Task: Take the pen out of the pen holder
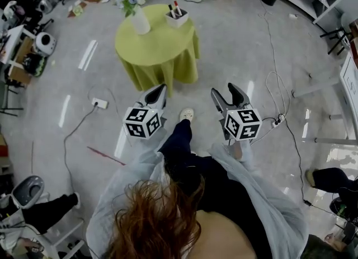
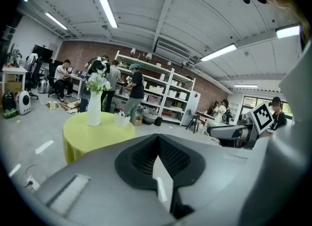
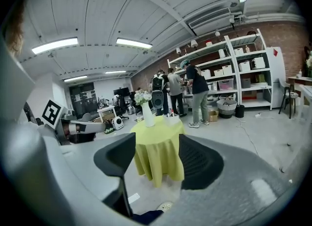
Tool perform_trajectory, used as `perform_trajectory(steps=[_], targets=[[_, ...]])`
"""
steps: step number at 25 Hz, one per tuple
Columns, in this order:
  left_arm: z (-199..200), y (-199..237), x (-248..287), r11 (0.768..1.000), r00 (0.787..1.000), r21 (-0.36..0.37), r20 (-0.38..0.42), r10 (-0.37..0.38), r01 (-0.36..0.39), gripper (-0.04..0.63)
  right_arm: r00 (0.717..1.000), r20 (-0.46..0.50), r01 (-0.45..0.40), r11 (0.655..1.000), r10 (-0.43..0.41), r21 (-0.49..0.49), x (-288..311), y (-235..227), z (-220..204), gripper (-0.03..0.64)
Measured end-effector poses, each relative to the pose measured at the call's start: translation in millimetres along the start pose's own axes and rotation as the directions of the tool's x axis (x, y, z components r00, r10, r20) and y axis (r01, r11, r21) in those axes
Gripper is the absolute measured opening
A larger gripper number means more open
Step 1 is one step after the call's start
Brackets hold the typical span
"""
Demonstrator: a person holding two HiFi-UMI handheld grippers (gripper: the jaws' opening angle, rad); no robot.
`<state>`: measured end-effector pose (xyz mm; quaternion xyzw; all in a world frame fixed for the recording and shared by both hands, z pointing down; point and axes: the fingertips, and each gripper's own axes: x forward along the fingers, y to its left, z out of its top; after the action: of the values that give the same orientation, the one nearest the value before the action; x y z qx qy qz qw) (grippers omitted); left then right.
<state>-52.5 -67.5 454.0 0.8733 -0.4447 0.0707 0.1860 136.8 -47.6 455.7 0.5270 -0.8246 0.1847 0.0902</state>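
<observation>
Green table (image 1: 154, 42), pens (image 1: 174, 9) upright in pen holder (image 1: 178, 19)

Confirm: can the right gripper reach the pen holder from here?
Probably not yet. The right gripper hangs over floor short of the round table, and the pen holder sits at its far edge. Nothing blocks the way; its fingers stand apart, empty.

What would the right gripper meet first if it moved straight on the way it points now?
Most likely the near side of the yellow-green tablecloth, which is framed between the open jaws of the right gripper. Nothing nearer shows in that line, though depth is hard to judge.
</observation>
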Motion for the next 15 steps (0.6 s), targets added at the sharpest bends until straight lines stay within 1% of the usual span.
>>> perform_trajectory(steps=[7,15], targets=[[37.4,16.5,48.6,0.999,0.999,0.015,0.009,-0.045,0.045,0.015,1.000,0.016,0.012,1.000,-0.012,-0.004,39.3,-22.5,35.6,0.267],[60.4,58.7,83.0,0.999,0.999,0.011,-0.001,-0.042,0.042,0.015,1.000,0.027,-0.011,1.000,0.010,0.010,95.1,-31.8,64.2,0.267]])
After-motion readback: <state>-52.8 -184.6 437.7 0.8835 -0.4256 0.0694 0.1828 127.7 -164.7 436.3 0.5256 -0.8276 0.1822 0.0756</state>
